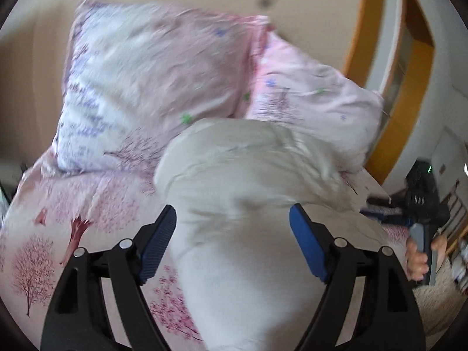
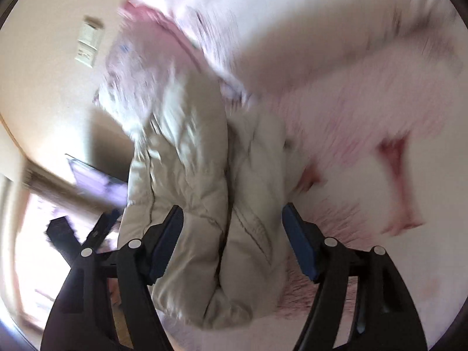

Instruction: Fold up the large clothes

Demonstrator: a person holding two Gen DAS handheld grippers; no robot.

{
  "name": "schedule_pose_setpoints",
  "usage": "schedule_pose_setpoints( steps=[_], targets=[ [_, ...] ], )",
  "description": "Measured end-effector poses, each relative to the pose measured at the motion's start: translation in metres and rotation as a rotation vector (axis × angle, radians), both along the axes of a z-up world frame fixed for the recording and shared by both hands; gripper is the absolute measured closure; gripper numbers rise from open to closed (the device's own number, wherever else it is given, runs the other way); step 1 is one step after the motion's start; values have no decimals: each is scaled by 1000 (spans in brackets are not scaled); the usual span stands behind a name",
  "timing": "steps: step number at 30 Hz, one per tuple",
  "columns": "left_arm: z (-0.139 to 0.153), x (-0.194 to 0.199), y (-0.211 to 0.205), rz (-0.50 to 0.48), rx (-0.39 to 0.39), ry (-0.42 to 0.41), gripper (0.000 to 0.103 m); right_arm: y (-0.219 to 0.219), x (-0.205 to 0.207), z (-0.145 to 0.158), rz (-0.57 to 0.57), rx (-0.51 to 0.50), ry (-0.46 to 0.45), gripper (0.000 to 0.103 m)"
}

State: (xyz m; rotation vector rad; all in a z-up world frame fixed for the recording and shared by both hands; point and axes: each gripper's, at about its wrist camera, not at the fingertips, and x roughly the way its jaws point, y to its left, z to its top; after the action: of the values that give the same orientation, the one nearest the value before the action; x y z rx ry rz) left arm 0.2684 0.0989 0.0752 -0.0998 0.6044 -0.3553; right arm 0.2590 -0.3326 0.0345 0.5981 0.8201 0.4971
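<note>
A pale beige puffy jacket (image 1: 234, 193) lies on a bed with a pink tree-print sheet (image 1: 58, 234). My left gripper (image 1: 232, 219) is open, its blue pads (image 1: 159, 239) standing either side of the jacket's near end. In the right wrist view the jacket (image 2: 193, 193) is bunched in thick folds, and my right gripper (image 2: 232, 219) is open with the folds between its blue pads (image 2: 298, 242). Whether the pads touch the cloth is unclear. Both views are blurred. The right gripper and the hand on it (image 1: 421, 248) show at the left wrist view's right edge.
Two pink floral pillows (image 1: 152, 87) lean against the beige wall behind the jacket. A yellow-framed door (image 1: 389, 67) stands at the right. Wall switches (image 2: 87, 44) and a dark screen (image 2: 93, 178) show left of the bed in the right wrist view.
</note>
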Motion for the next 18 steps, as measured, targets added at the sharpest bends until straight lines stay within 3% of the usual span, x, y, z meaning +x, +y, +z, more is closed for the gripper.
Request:
schedule_pose_setpoints(
  steps=[2, 3, 6, 8, 11, 14, 18],
  targets=[
    [-1, -3, -17, -42, 30, 8, 23, 8, -22, 23, -21, -76, -136, 36],
    [-4, -3, -27, -62, 44, 24, 23, 22, -33, 31, 10, -126, -194, 46],
    [-17, -2, -48, -95, 88, 66, 22, 56, -45, 34, 95, -228, -256, 65],
    [-25, -6, -62, -82, 149, 49, 20, 75, -52, 29, 146, -295, -285, 69],
    [-29, -8, -68, -81, 165, 65, 19, 83, -53, 13, 164, -360, -279, 69],
    [-35, -9, -69, -94, 159, 88, 17, 84, -40, -9, 179, -361, -180, 70],
    [-47, -18, -91, -100, 247, 63, 11, 87, -37, -33, 184, -356, -106, 70]
  ],
)
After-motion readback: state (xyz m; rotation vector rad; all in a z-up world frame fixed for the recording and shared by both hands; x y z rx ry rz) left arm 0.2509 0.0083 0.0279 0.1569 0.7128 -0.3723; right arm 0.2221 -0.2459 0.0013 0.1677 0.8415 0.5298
